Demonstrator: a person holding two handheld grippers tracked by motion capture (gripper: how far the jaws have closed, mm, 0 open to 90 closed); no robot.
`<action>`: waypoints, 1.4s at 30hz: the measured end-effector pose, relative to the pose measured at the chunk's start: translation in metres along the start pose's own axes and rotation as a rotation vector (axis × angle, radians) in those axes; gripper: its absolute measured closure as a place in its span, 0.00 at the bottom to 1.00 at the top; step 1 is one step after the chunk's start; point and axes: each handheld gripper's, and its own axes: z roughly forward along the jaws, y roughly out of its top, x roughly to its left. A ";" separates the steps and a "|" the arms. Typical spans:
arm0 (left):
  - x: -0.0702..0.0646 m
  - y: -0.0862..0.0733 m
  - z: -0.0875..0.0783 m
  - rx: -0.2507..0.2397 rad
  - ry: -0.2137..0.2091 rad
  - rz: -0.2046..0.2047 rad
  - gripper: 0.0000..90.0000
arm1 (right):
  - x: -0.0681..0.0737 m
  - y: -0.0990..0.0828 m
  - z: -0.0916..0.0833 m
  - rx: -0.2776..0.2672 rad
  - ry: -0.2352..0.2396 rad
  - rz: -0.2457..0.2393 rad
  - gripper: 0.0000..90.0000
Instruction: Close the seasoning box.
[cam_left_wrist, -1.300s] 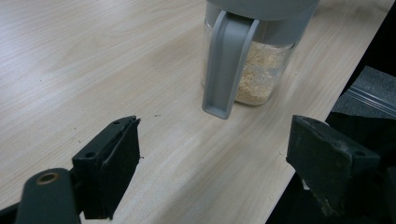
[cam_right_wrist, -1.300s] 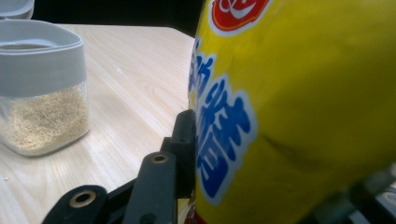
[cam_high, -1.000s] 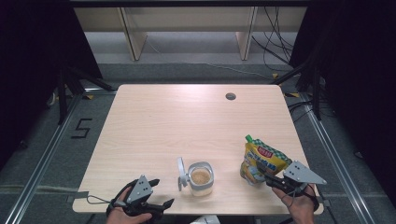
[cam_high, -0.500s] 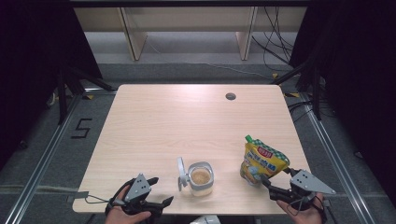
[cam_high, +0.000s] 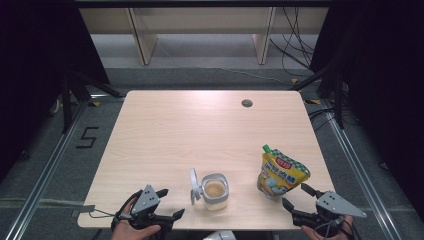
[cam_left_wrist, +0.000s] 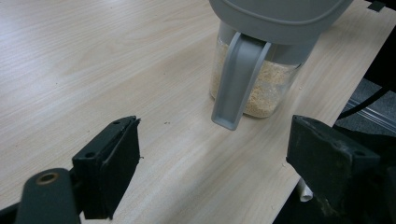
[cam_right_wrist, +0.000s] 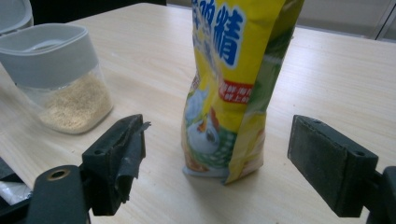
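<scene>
A clear square plastic jar with a grey rim and a flipped-up grey lid (cam_high: 215, 190) stands near the front edge of the table, part-filled with pale tan granules; its lid hangs open on the left side. To its right stands a yellow stand-up pouch with a green checked band, red label and blue lettering (cam_high: 280, 173), upright, with a small green spout at its top left corner and a printed chicken low on its front.

Both rest on a light wood-grain table (cam_high: 200, 130) with a small round dark hole (cam_high: 246, 103) near its far edge. Around it lies grey floor bearing a taped numeral (cam_high: 87, 137) at the left, with pale shelf legs and black cables at the far side.

The left gripper (cam_high: 164, 206) sits at the near left corner, jaws spread and empty, aimed at the jar just to its right. The right gripper (cam_high: 296, 196) lies at the near right, just in front of the pouch; its jaws have just been opening and stand wide, the pouch ahead between them, untouched.
</scene>
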 end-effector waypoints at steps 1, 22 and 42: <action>0.000 0.000 0.000 -0.001 0.000 0.001 0.18 | 0.001 0.000 0.000 0.002 0.001 -0.001 0.22; -0.003 0.007 -0.007 -0.049 0.000 0.014 0.66 | 0.007 -0.008 -0.008 0.055 0.007 -0.012 0.23; -0.024 0.036 -0.002 -0.050 -0.039 0.097 0.99 | 0.007 -0.012 -0.013 0.054 0.008 0.001 0.23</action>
